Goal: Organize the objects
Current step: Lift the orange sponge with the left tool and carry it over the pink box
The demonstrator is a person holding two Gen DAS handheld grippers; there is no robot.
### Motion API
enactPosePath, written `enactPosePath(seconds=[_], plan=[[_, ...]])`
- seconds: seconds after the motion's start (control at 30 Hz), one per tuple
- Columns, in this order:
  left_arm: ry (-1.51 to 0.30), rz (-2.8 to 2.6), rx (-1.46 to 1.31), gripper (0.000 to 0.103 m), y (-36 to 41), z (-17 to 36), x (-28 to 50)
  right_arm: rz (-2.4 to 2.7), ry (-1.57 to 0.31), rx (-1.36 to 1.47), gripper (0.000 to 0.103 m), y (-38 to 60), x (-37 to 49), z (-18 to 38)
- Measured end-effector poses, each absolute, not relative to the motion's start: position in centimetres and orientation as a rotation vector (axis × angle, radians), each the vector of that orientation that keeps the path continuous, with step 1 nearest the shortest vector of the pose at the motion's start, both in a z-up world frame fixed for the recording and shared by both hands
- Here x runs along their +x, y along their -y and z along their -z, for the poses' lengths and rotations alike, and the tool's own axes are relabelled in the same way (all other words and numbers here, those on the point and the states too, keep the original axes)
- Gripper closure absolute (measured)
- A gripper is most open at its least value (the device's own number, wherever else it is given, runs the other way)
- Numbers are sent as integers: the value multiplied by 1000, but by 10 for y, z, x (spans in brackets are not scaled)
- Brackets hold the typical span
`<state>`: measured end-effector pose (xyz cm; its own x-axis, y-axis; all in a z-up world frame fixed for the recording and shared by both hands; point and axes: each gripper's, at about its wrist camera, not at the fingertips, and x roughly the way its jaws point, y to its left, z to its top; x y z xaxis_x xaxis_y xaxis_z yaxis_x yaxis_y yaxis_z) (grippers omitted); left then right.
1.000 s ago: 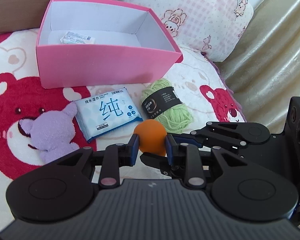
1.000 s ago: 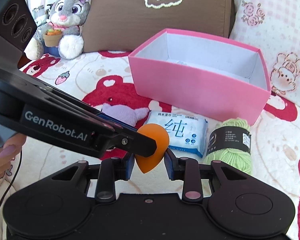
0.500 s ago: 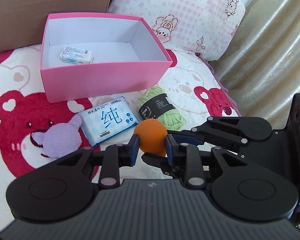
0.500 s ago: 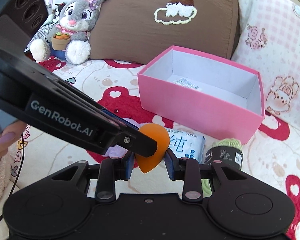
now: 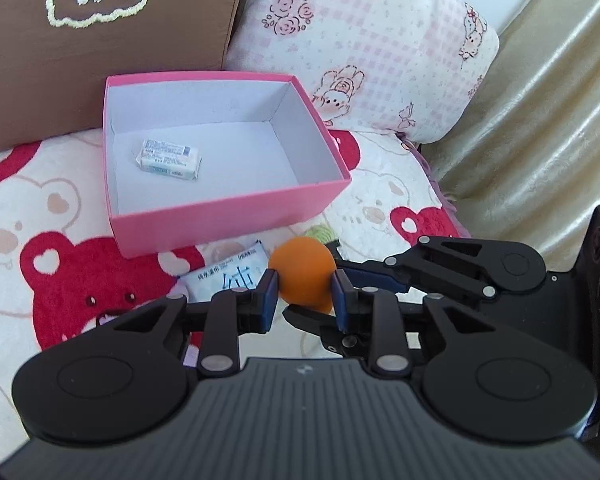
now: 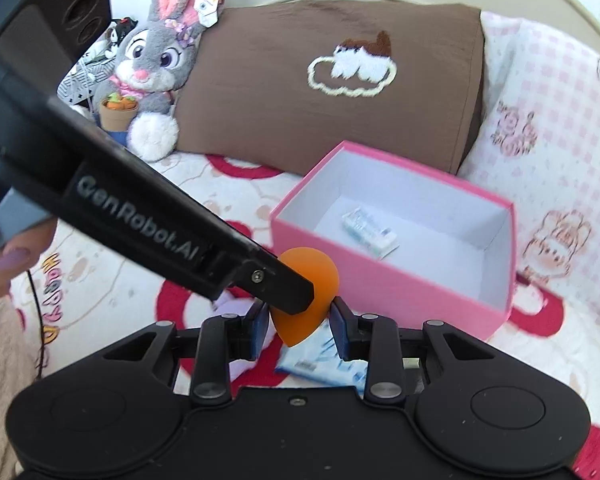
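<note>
Orange sponge (image 5: pixel 302 275) sits pinched between both tools, the left tool (image 5: pixel 304 294) and right tool (image 6: pixel 299 322) each clamped on it, above the bed before the pink box (image 5: pixel 236 216). Uneven release could flick it past the rim.

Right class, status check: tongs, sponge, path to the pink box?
Left tongs and right tongs both shut on orange sponge. Sponge held off the bedding, short of pink box. One small packet inside; nothing blocking.
</note>
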<state>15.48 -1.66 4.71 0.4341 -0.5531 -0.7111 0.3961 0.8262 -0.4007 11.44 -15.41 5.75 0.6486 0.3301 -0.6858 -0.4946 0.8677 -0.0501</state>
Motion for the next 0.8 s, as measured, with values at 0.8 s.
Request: enactPosePath(seconds=[0.8], plan=[[-930, 386, -273, 76, 20, -11, 332, -404, -838, -3, 65, 156, 320, -24]])
